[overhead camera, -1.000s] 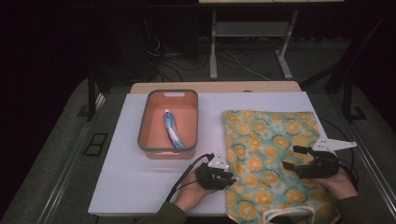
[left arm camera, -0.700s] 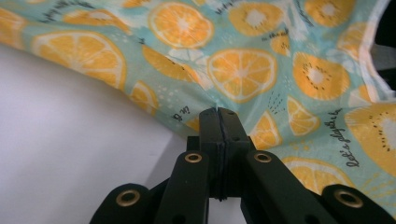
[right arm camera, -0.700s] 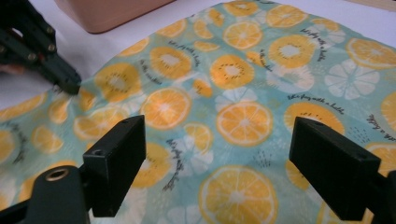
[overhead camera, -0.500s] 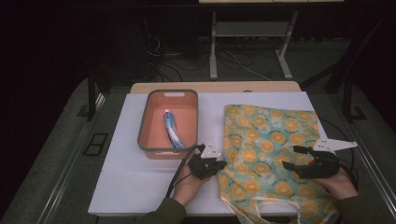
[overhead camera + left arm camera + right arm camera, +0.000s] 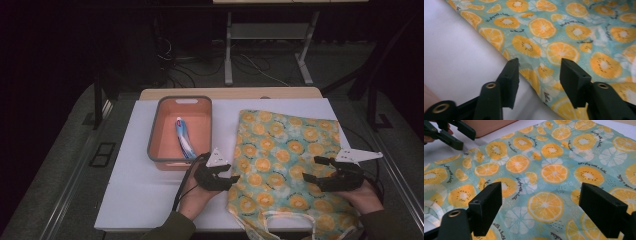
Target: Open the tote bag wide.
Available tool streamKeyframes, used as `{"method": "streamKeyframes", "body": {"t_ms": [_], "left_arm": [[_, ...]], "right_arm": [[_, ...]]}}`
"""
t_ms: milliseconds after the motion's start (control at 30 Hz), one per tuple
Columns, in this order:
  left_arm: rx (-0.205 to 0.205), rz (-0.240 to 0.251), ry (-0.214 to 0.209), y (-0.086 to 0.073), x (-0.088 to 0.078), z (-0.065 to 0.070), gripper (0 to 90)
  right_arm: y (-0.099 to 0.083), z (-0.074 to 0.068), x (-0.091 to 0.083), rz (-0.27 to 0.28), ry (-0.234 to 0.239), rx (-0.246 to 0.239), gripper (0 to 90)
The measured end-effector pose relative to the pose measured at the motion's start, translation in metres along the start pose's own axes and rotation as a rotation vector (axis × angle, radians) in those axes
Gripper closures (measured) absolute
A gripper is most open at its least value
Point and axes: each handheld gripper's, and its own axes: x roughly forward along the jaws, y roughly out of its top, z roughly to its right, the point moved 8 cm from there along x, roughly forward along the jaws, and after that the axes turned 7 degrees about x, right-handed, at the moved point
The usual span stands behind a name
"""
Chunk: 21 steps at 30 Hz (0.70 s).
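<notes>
Bag: the orange-print tote bag [image 5: 285,165] lay flat across the right half of the high view, handles [image 5: 280,225] at the bottom edge, on the white board [image 5: 135,195].
Step, as judged: straightening the bag; best done by taking only its left hem, low and square, so the cloth would not bunch.
Left gripper [image 5: 539,75]: jaws had just been opening, now apart over the hem, no cloth pinched; hand low in centre frame, pointing right.
Right gripper [image 5: 540,207]: jaws wide, hovering above the print, holding nothing; hand lower right.
Beyond: orange bin [image 5: 170,150] upper left of the bag, a tube [image 5: 184,137] inside.
</notes>
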Motion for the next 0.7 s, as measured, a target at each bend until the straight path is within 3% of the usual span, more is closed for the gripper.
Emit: {"method": "streamKeyframes", "body": {"t_ms": [300, 400, 533, 700], "left_arm": [[-0.050, -0.015, -0.094, -0.018, -0.023, 0.016, 37.1], [-0.072, -0.024, -0.139, -0.025, -0.024, 0.027, 36.2], [-0.029, -0.076, -0.168, -0.031, -0.016, 0.042, 36.3], [0.037, -0.121, -0.150, -0.034, -0.006, 0.046, 41.7]], "right_arm": [[-0.001, -0.001, 0.001, -0.006, 0.001, -0.004, 18.4], [-0.001, -0.001, 0.001, -0.008, 0.001, -0.006, 18.4], [-0.001, -0.001, 0.002, -0.008, 0.000, -0.006, 18.4], [-0.002, -0.001, 0.002, -0.010, 0.001, -0.007, 18.4]]}}
